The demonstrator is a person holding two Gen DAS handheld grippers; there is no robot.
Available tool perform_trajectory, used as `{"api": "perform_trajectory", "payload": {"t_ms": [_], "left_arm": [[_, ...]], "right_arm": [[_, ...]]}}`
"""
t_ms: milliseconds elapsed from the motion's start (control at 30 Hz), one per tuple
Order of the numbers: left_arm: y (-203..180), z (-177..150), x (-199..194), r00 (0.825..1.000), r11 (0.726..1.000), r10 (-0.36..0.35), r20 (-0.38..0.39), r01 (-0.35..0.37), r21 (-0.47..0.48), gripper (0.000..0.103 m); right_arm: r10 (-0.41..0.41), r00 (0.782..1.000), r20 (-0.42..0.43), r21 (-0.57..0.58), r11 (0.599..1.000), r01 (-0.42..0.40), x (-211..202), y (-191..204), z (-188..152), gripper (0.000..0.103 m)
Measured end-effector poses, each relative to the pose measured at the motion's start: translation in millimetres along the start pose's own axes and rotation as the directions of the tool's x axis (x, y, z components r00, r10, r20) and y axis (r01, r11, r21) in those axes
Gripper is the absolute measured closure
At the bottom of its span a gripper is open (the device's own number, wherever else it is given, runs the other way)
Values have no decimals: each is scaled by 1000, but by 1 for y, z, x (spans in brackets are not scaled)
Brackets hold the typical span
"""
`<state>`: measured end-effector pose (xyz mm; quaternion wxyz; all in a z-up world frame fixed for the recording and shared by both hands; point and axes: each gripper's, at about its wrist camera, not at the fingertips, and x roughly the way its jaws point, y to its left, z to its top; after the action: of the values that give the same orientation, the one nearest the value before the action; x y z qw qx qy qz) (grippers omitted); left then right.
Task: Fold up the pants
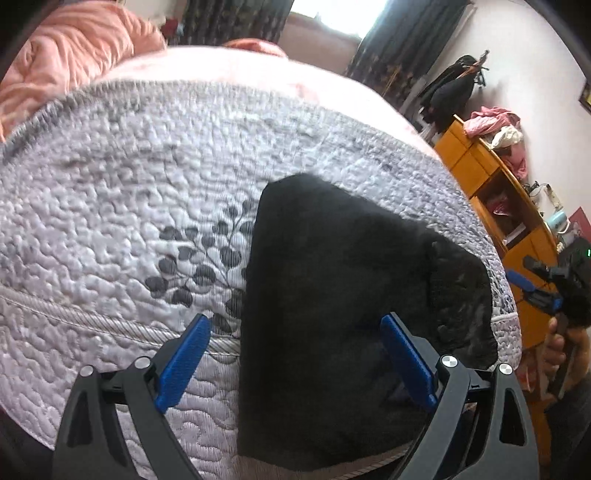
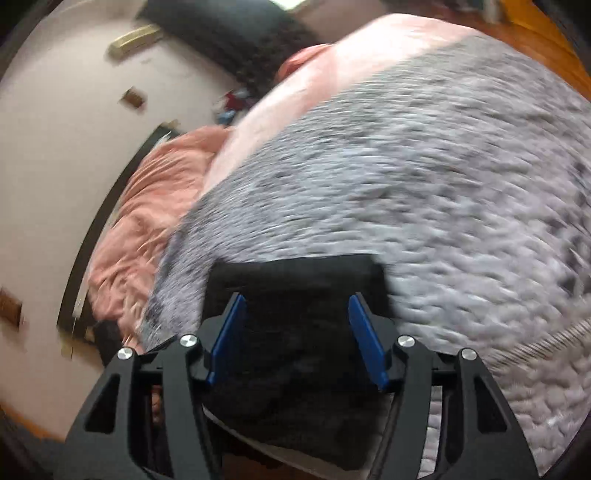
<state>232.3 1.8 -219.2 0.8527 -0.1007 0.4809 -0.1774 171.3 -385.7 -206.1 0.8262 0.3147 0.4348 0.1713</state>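
The black pants [image 1: 332, 273] lie folded into a compact pile on the grey quilted bedspread [image 1: 129, 177], near its right front corner. My left gripper [image 1: 295, 347] is open above the pile's near left edge, holding nothing. My right gripper [image 2: 297, 325] is open over the same black pants [image 2: 295, 350], seen from the other side in a motion-blurred view, and holds nothing. The right gripper also shows in the left wrist view [image 1: 535, 284], off the bed's right edge in a hand.
A peach duvet [image 1: 70, 62] is bunched at the far left of the bed. An orange wooden shelf unit [image 1: 495, 192] with clothes on top stands right of the bed. Dark curtains [image 1: 236, 22] frame a bright window behind.
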Motion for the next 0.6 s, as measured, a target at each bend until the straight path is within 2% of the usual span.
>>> {"api": "perform_trajectory", "payload": {"t_ms": [67,167,233,300,367,433,533,600], "left_arm": [[-11,-7,-5,1000,1000,3,6,-3,31,9],[-26,-21,-1,1000,996,5,-27,-3,90,9],[-30,-32,11,996,994,18,-83,-8,111,9],[-28,-40,26,987,995,22,-157,-7,98,9],[-25,-44,34,982,996,28,-189,-12,88,9],[-22,-42,31,982,997,19,-188,-6,73,9],[-21,-36,8,995,998,-9,-102,15,63,9],[-22,-36,-2,997,998,-24,-78,29,64,7]], "right_arm": [[4,999,-40,-48,999,-6,24,18,5,45],[-29,996,-89,5,1000,29,65,3,12,50],[-62,990,-127,63,995,70,89,-20,14,66],[-80,986,-149,106,990,96,100,-34,13,72],[-71,985,-156,113,990,90,97,-34,14,70],[-63,990,-127,101,992,76,79,-25,15,52],[-14,998,-64,87,996,20,40,-4,2,52],[6,997,-82,61,998,-1,25,12,-17,52]]}}
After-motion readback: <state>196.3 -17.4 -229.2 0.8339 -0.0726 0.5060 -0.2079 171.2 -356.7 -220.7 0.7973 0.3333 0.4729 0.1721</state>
